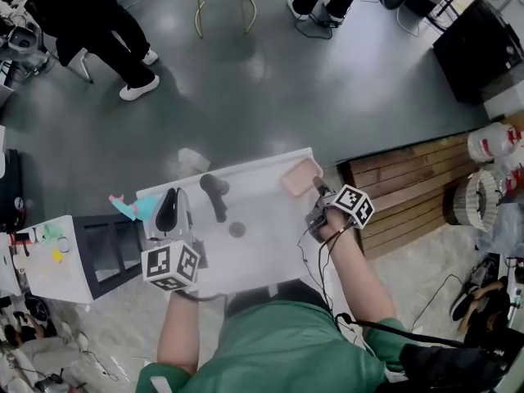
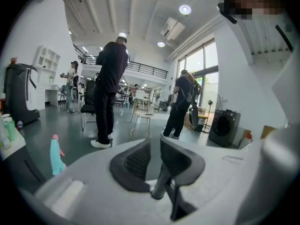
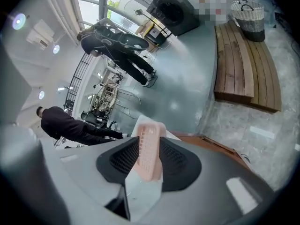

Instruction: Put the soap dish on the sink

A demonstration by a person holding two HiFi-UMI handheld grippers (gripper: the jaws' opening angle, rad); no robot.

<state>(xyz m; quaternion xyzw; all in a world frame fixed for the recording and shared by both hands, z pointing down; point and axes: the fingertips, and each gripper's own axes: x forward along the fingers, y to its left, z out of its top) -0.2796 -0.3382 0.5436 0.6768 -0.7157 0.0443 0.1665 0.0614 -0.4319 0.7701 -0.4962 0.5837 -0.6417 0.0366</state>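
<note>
My right gripper (image 3: 149,159) is clamped tight on the pink soap dish (image 1: 300,177), its long axis pointing straight out from me at the white sink's (image 1: 262,248) far right corner, open floor beyond the edge, while my left gripper (image 2: 154,159) sits slightly parted, empty, beside the black faucet (image 1: 214,196)

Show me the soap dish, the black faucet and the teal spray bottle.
soap dish (image 1: 299,177): head view, middle of its pink face.
black faucet (image 1: 215,196): head view, its neck.
teal spray bottle (image 1: 139,209): head view, its body.
</note>
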